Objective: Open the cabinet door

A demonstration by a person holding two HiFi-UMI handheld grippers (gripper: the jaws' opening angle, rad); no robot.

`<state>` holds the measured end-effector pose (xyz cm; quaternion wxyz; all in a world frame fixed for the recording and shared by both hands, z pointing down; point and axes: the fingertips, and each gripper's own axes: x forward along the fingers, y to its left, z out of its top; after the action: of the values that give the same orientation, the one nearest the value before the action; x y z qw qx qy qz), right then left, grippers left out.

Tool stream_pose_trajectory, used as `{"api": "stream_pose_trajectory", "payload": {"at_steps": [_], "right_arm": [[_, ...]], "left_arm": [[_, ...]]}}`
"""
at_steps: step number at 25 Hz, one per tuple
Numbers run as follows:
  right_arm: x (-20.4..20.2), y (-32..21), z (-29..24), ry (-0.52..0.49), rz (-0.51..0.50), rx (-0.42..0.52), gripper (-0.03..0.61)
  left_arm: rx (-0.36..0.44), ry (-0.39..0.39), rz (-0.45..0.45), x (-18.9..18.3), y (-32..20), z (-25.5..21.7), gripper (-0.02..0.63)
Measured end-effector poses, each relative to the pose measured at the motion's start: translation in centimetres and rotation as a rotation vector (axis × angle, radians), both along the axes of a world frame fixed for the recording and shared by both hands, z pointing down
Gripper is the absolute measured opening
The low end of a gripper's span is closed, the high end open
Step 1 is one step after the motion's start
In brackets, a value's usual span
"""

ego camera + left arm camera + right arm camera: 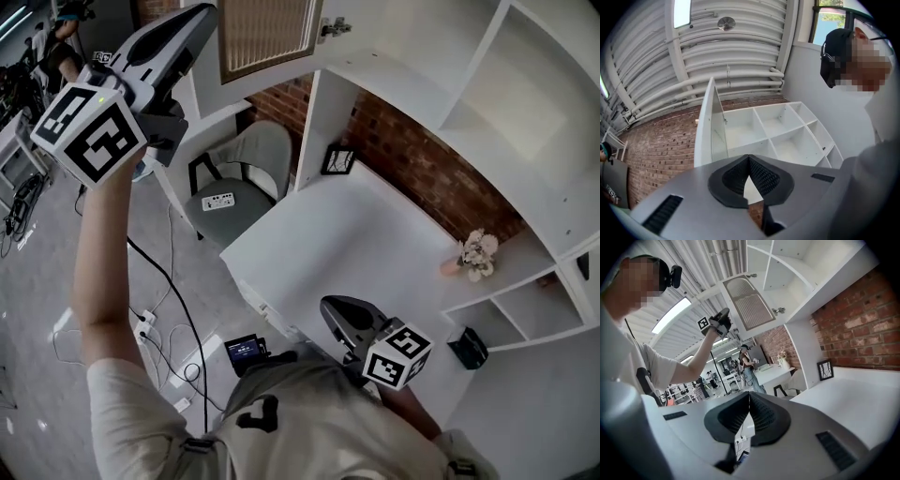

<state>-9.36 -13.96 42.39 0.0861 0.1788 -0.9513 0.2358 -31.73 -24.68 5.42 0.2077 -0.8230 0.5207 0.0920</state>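
Observation:
The cabinet door [267, 33], white with a slatted panel, stands swung out from the white cabinet [403, 56]; its hinge [335, 28] shows at the top. In the left gripper view the door [710, 122] is seen edge-on ahead of the open shelves [778, 126]. My left gripper [204, 13] is raised high, just left of the door's free edge and apart from it. It is shut with nothing between the pads [757, 173]. The right gripper view shows the door [750, 303] with the left gripper [719, 323] beside its lower corner. My right gripper [328, 305] hangs low over the desk's near edge, shut and holding nothing [749, 393].
A white desk [347, 234] runs below the cabinet, with a framed picture [337, 159] and a flower vase [478, 253] against the brick wall. A grey chair [244, 183] stands at the desk's left end. Cables [169, 347] lie on the floor. A black box [467, 347] sits lower right.

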Motion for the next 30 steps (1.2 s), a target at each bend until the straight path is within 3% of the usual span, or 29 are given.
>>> {"api": "stream_pose_trajectory", "payload": {"at_steps": [4,11,15,20,25,30], "right_arm": [[1.4,-1.8,-0.9,0.03,0.078,0.036,0.025],[3.7,-2.8,-3.2,-0.073,0.149,-0.001,0.025],[5.5,-2.5,-3.5,-0.07,0.133,0.033,0.025],[7.5,-1.5,-3.2,0.0,0.106,0.155,0.025],[9.2,-1.4,-3.8,-0.05,0.148,0.091,0.025],[11.1,-0.4,-3.7,-0.119,0.174,-0.02,0.025]], "left_arm": [[-0.094,-0.008,0.032,3.6,-1.5,2.5,0.015],[-0.148,0.009,0.123,8.2,-3.7,4.6,0.015],[-0.187,-0.025,0.163,12.2,-3.9,6.6,0.015],[-0.186,-0.125,0.2,17.6,-3.0,8.6,0.015],[-0.239,-0.081,0.273,20.4,-2.6,10.9,0.015],[-0.255,-0.107,0.284,23.0,-1.7,11.6,0.015]]}}
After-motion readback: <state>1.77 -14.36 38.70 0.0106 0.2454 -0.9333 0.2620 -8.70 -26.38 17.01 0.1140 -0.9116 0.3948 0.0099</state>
